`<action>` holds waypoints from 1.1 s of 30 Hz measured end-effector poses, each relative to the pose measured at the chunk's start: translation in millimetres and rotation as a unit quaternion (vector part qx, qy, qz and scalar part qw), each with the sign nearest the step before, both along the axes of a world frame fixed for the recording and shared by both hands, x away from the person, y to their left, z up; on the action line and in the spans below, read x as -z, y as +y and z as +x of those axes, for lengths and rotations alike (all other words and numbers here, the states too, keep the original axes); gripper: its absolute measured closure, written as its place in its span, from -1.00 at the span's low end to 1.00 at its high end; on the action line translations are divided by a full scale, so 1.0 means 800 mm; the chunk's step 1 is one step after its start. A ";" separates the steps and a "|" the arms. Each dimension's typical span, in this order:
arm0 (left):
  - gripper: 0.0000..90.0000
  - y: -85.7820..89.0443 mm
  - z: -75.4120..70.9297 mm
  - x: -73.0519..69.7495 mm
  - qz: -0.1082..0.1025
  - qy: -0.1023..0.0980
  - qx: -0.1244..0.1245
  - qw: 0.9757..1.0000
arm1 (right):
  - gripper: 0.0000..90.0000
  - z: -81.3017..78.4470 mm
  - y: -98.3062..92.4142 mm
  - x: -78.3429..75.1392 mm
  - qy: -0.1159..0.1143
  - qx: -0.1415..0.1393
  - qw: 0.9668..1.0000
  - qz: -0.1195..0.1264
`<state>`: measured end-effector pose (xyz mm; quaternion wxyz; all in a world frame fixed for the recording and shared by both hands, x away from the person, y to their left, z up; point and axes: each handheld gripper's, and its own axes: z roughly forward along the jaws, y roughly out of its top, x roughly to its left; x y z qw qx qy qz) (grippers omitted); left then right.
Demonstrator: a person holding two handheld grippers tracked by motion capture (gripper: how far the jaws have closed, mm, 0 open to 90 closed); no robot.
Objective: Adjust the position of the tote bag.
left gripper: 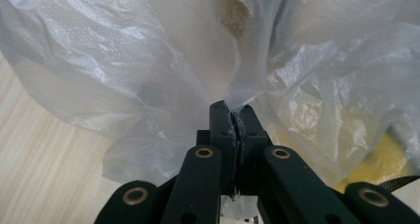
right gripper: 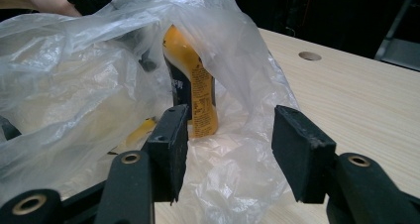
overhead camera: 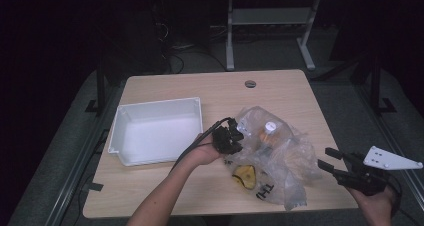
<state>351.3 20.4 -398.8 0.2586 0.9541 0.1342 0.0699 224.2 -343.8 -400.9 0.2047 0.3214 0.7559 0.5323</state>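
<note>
Clear plastic bag (overhead camera: 272,158) lies mid-worktop (overhead camera: 165,186) from above, your left hand-held gripper (overhead camera: 229,138) at its left edge; its own camera shows it clenched on the film (left gripper: 233,97); your released right hand-held gripper (right gripper: 225,152) faces one upright orange bottle (right gripper: 190,85) inside.

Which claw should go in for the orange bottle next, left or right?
Right, probably. The right claw is open and empty, facing the bag's mouth with the orange bottle standing straight ahead. The left claw is shut on a fold of the plastic bag, holding it up.
</note>
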 end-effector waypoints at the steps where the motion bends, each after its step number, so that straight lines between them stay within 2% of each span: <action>1: 0.97 0.000 -0.001 0.002 0.002 0.002 0.001 1.000 | 0.06 0.000 0.000 0.000 0.001 0.000 1.000 0.000; 2: 0.97 0.000 -0.001 0.003 0.004 -0.002 0.003 1.000 | 0.06 0.000 0.000 0.000 0.001 0.000 1.000 0.001; 9: 0.96 0.003 -0.003 0.011 0.006 0.003 0.002 1.000 | 0.06 0.001 0.003 0.001 0.003 -0.004 1.000 -0.003; 14: 0.92 0.007 -0.004 0.011 -0.003 0.004 -0.004 1.000 | 0.06 0.001 0.004 0.001 0.005 -0.004 1.000 -0.005; 15: 0.89 0.008 -0.004 0.009 -0.001 0.001 -0.001 1.000 | 0.06 0.001 0.005 0.002 0.007 -0.004 1.000 -0.005; 18: 0.84 0.013 -0.005 0.002 -0.011 0.003 -0.009 1.000 | 0.06 0.002 0.006 0.002 0.006 -0.005 1.000 -0.006; 24: 0.73 0.022 -0.008 -0.020 -0.015 -0.016 -0.008 1.000 | 0.06 0.002 0.007 0.002 0.008 -0.006 1.000 -0.007; 29: 0.67 0.030 -0.011 -0.038 -0.038 -0.024 -0.012 0.999 | 0.06 0.002 0.008 0.002 0.008 -0.006 1.000 -0.008; 33: 0.62 0.033 -0.014 -0.050 -0.042 -0.028 -0.010 0.999 | 0.06 0.003 0.008 0.002 0.008 -0.006 1.000 -0.009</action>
